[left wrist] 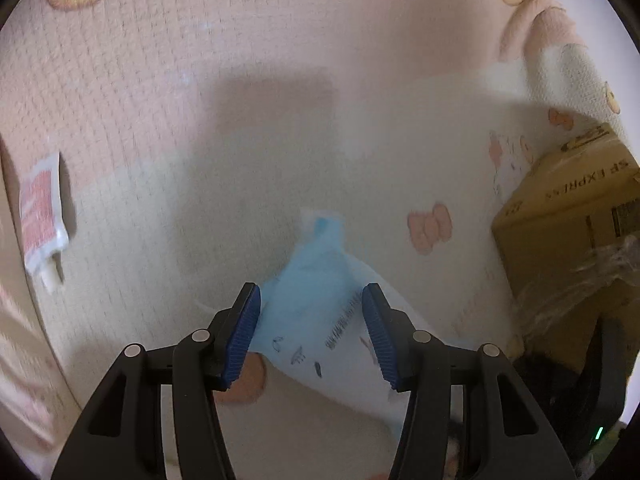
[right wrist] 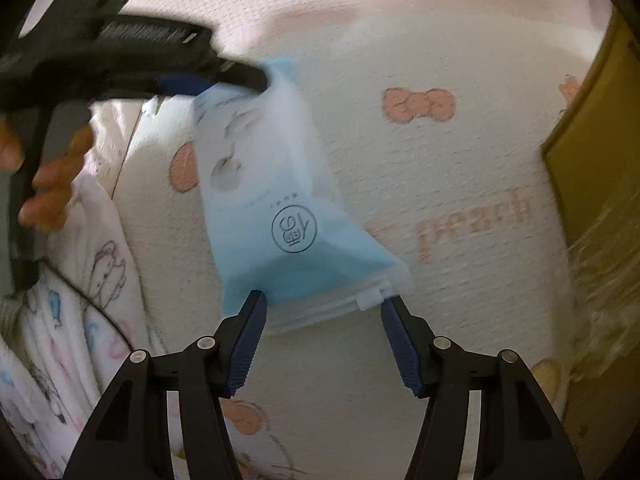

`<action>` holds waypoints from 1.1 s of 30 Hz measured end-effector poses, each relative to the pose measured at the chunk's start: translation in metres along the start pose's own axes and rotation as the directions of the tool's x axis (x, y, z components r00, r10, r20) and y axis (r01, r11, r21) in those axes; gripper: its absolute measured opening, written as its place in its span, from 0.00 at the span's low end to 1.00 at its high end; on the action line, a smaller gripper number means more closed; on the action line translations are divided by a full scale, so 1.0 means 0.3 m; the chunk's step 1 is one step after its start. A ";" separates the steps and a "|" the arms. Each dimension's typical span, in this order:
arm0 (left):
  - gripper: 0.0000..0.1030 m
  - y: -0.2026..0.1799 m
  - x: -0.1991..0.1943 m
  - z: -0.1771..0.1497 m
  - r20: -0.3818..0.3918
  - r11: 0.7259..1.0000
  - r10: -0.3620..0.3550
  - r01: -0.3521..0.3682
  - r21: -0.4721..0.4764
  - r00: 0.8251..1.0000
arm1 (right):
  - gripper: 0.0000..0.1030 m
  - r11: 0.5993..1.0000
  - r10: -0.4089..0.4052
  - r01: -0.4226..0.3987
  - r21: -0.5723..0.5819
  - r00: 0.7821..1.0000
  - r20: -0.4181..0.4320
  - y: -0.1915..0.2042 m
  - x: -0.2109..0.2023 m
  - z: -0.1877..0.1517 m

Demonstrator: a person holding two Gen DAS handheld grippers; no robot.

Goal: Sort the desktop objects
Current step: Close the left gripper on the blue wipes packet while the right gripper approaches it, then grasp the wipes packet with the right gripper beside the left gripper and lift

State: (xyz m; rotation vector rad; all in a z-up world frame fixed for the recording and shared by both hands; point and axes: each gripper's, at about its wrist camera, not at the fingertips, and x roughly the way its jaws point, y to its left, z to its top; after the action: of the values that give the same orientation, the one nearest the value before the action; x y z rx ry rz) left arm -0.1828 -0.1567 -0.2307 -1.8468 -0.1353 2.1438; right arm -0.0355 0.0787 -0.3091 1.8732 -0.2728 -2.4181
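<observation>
A blue and white zip pouch (right wrist: pixel 280 208) lies on the patterned mat. In the left wrist view the pouch (left wrist: pixel 320 300) sits between my left gripper's (left wrist: pixel 312 320) open blue pads. In the right wrist view the left gripper (right wrist: pixel 224 80) reaches over the pouch's far end. My right gripper (right wrist: pixel 324 328) is open, its fingertips just short of the pouch's zip end, one to each side.
A cardboard box (left wrist: pixel 572 232) stands on the right and shows in the right wrist view (right wrist: pixel 600 160) too, with clear plastic wrap (right wrist: pixel 600 280) on it. A red and white sachet (left wrist: pixel 40 216) lies at the left. The mat (right wrist: pixel 460 160) has peach prints.
</observation>
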 end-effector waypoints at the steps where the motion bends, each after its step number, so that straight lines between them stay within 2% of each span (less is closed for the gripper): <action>1: 0.56 0.001 0.003 -0.009 -0.021 1.000 0.006 -0.006 -0.013 1.000 | 0.56 1.000 -0.011 0.011 0.011 1.000 0.011 -0.016 -0.011 0.003; 4: 0.56 -0.001 -0.002 -0.054 -0.049 0.998 -0.032 0.029 -0.062 0.998 | 0.56 0.997 -0.060 0.058 0.052 0.997 0.040 -0.074 -0.056 0.009; 6: 0.56 0.005 0.007 -0.089 -0.072 0.992 -0.076 0.068 -0.107 0.995 | 0.56 0.995 -0.061 0.058 0.075 0.998 0.035 -0.097 -0.079 0.008; 11: 0.56 -0.024 0.027 -0.212 -0.108 0.977 -0.123 0.101 -0.186 0.987 | 0.58 0.996 -0.056 0.052 0.074 0.997 0.060 -0.119 -0.153 -0.020; 13: 0.56 -0.039 0.027 -0.254 -0.113 0.974 -0.123 0.097 -0.207 0.986 | 0.64 0.997 -0.056 0.053 0.049 0.996 0.067 -0.105 -0.169 -0.048; 16: 0.56 -0.065 0.041 -0.292 -0.117 0.964 -0.139 0.107 -0.244 0.983 | 0.64 0.996 -0.088 0.086 0.034 0.994 0.070 -0.064 -0.156 -0.048; 20: 0.56 -0.066 0.022 -0.332 -0.129 0.963 -0.135 0.100 -0.250 0.982 | 0.64 0.996 -0.067 0.062 0.070 0.995 0.069 -0.040 -0.159 -0.079; 22: 0.56 -0.064 -0.008 -0.336 -0.099 0.963 -0.126 0.098 -0.252 0.987 | 0.64 0.994 -0.045 0.038 0.103 0.997 0.066 -0.038 -0.154 -0.094; 27: 0.57 -0.075 -0.088 -0.289 -0.019 0.984 -0.072 0.068 -0.167 0.997 | 0.65 0.989 -0.018 0.007 0.147 0.997 0.074 -0.023 -0.132 -0.107; 33: 0.61 -0.127 -0.081 -0.157 -0.012 0.998 -0.056 0.056 0.031 0.998 | 0.67 0.978 0.052 -0.064 0.198 0.996 0.067 -0.014 -0.095 -0.093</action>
State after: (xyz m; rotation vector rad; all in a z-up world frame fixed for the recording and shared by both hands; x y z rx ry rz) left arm -0.1271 -0.1337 -0.2051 -1.8156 -0.1486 2.0861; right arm -0.0010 0.0848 -0.2896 1.8374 -0.5867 -2.4944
